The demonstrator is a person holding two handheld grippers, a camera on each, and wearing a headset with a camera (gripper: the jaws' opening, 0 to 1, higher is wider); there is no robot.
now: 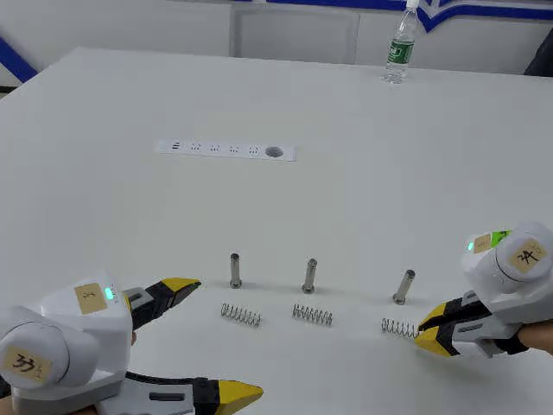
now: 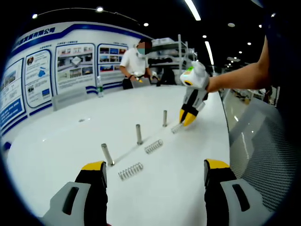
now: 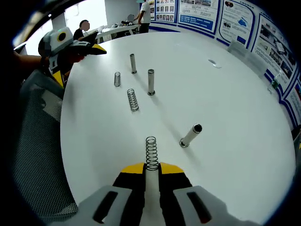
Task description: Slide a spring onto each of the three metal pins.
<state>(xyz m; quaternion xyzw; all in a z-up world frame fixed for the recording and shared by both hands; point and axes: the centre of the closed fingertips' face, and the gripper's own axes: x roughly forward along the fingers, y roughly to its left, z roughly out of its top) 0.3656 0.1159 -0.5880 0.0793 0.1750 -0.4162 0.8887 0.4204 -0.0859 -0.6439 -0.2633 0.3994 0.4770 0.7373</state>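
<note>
Right gripper clamped on spring end — left gripper jaws apart.

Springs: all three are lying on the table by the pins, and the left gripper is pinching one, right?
Not the left one. The right gripper is pinching the spring, as the right gripper view shows; the left gripper is open. All three lie on the table by the pins.
</note>
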